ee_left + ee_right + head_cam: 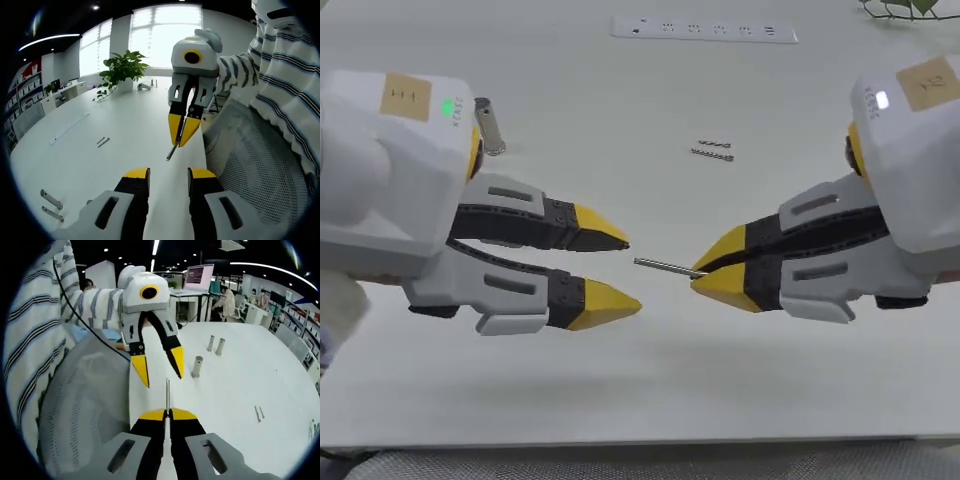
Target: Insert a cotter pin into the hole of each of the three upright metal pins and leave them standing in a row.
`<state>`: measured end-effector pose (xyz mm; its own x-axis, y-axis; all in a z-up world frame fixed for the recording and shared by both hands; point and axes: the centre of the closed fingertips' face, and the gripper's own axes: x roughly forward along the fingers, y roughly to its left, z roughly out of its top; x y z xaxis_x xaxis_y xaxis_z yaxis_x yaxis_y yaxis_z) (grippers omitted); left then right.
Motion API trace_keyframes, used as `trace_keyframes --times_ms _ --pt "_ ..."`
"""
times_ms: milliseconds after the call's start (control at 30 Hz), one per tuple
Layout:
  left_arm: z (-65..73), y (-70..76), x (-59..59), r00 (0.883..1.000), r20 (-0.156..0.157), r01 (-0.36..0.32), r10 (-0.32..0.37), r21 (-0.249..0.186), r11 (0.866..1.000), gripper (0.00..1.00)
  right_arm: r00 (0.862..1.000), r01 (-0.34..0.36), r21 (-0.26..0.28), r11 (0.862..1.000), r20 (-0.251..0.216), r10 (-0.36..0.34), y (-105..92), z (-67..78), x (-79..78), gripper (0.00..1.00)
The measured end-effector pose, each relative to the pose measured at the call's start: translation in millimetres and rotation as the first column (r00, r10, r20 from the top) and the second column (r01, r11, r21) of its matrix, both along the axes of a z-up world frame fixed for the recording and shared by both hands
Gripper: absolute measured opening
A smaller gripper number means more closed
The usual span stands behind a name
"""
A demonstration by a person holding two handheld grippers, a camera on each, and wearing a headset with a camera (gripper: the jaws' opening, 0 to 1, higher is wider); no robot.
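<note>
Head view: right gripper (705,275) clamps a cotter pin (665,266) endwise, left gripper (632,272) gapes. Such a slight hold may slip.

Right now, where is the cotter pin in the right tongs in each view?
Head view: cotter pin pokes left from the right tongs, centre.
Left gripper view: pin hangs under the right tongs, centre.
Right gripper view: pin rises from bottom centre.
Shared landmark: the two loose spare pins.
</note>
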<state>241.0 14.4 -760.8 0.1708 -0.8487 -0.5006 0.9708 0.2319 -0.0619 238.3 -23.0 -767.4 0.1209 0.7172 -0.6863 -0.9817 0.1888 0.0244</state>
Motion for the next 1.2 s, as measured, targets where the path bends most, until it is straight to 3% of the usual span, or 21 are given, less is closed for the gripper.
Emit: trace_keyframes --times_ms 67,200,333,567,667,767,967,1067,1200 --pt "-2.4 6.9 3.3 1.0 0.003 -0.014 0.014 0.018 1.0 0.31 1.0 0.02 -0.016 1.0 -0.001 -0.02 -4.3 -4.3 1.7 0.03" --pt "-3.0 21.8 18.4 0.997 0.039 -0.071 0.07 0.032 0.997 0.37 0.999 0.052 -0.061 0.997 0.013 -0.051 -9.3 -14.5 7.8 0.03" --pt "-0.1 31.7 34.2 0.986 0.069 -0.157 0.154 0.036 0.987 0.43 0.997 0.072 -0.095 0.993 0.026 -0.069 -10.9 -26.3 12.9 0.03" --pt "-3.3 47.8 51.5 0.971 0.105 -0.222 0.216 0.041 0.974 0.48 0.997 0.075 -0.127 0.989 0.03 -0.072 -6.5 -40.0 16.5 0.03" --pt "-5.6 55.6 61.1 0.957 0.1 -0.277 0.273 0.024 0.961 0.47 0.997 0.078 -0.122 0.989 0.026 -0.076 -4.2 -41.4 17.9 0.03" --pt "-9.3 62.2 66.9 0.951 0.102 -0.297 0.293 0.029 0.954 0.47 0.996 0.087 -0.119 0.989 0.025 -0.085 -1.5 -41.6 20.3 0.03" --pt "-22.2 79.6 80.0 0.936 0.089 -0.346 0.34 0.066 0.936 0.47 0.994 0.109 -0.109 0.988 0.019 -0.107 2.8 -42.0 27.6 0.03" --pt "-25.9 82.6 83.5 0.93 0.087 -0.363 0.356 0.079 0.928 0.4 0.993 0.114 -0.106 0.988 0.01 -0.114 3.8 -43.5 29.5 0.03" --pt "-32.3 79.3 83.2 0.934 0.076 -0.354 0.348 0.084 0.931 0.39 0.992 0.123 -0.11 0.986 0.004 -0.123 2.7 -45.4 31.7 0.03"
